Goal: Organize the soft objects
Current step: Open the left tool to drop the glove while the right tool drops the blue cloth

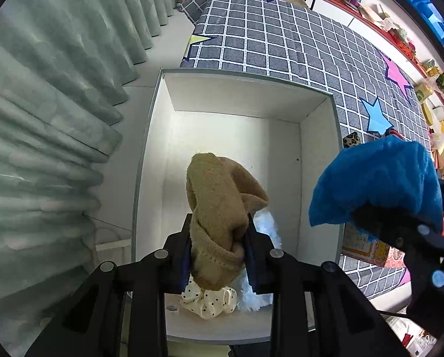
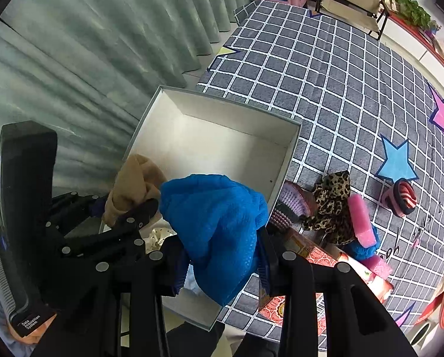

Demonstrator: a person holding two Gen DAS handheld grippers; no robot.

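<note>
Soft tan knit cloth (image 1: 222, 208) hangs clamped in the left gripper (image 1: 219, 255) above the white box (image 1: 245, 101); the right gripper (image 2: 222, 264) grips a blue cloth (image 2: 219, 232) beside it. Next, probably, lower and let go inside.

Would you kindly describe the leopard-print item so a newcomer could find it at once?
Start at the white box on the grey checked mat. Just off its right wall lies a small heap of soft things. The leopard-print cloth sits between a pink ribbed piece and a pink sponge, the only spotted brown-and-black fabric there.
</note>
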